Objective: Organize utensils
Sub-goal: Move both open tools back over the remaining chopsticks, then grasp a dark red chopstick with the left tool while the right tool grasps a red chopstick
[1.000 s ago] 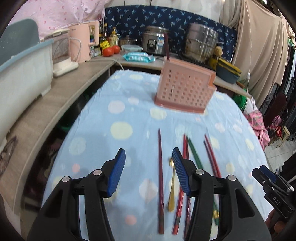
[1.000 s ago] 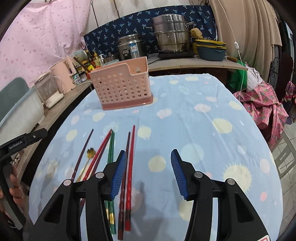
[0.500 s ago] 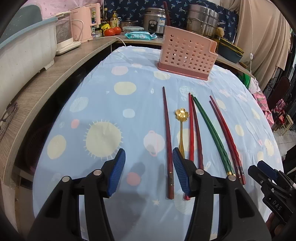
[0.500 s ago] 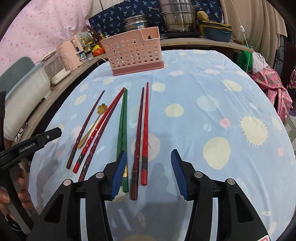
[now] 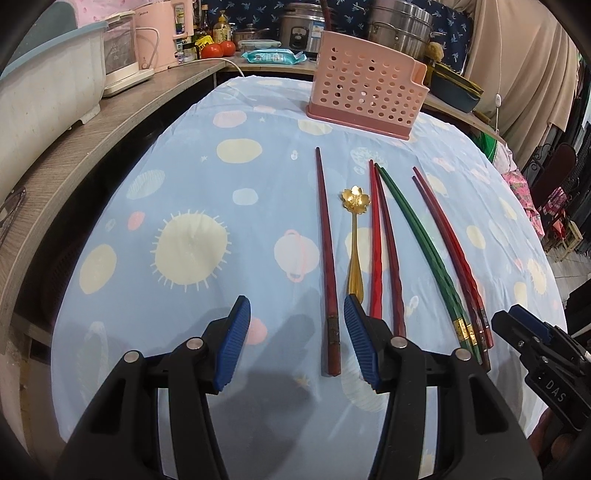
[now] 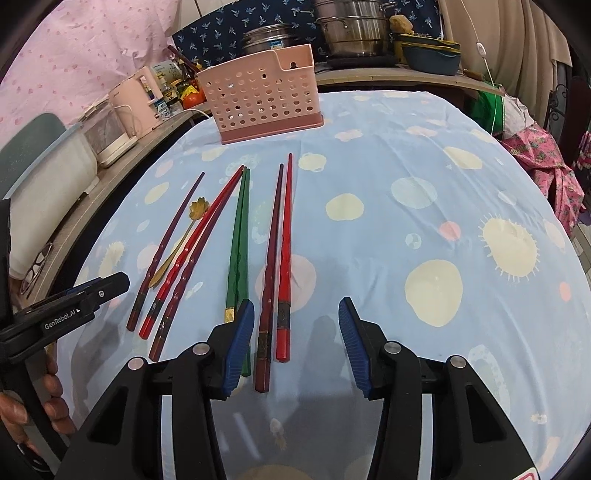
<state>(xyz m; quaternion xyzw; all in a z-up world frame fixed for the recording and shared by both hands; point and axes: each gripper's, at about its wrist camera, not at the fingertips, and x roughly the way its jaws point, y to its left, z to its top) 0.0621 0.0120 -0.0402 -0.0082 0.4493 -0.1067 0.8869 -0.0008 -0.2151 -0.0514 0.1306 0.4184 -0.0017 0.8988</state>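
1. Firstly, at far left a wooden counter (image 5: pixel 110 122) curves along the table edge, holding a pale tub (image 5: pixel 44 81) and a pink kettle (image 5: pixel 162 33).
2. A blue tablecloth (image 5: pixel 221 206) with yellow spots and suns covers the table.
3. The left tongs (image 5: pixel 295 343) hang low over the near edge of the cloth, jaws about half open and gripping nothing; the thick end of a single dark red chopstick (image 5: pixel 325 251) lies on the cloth between the blue pads, touching neither.
4. Just right of that chopstick lies a gold spoon (image 5: pixel 355 236) with a flower-shaped bowl, its handle end hidden behind the right pad.
5. Next comes a red pair (image 5: pixel 380 243), then a green pair (image 5: pixel 421 243), then another red pair (image 6: pixel 279 254), all pointing away towards the far side.
6. The right tongs (image 6: pixel 297 345) sit over the thick ends of that last pair, jaws closing; both sticks lie between the pads, which probably do not press them yet, though the angle is poor.
7. A pink slotted basket (image 6: pixel 258 99) stands upright at the far end of the cloth, well apart from the utensils.
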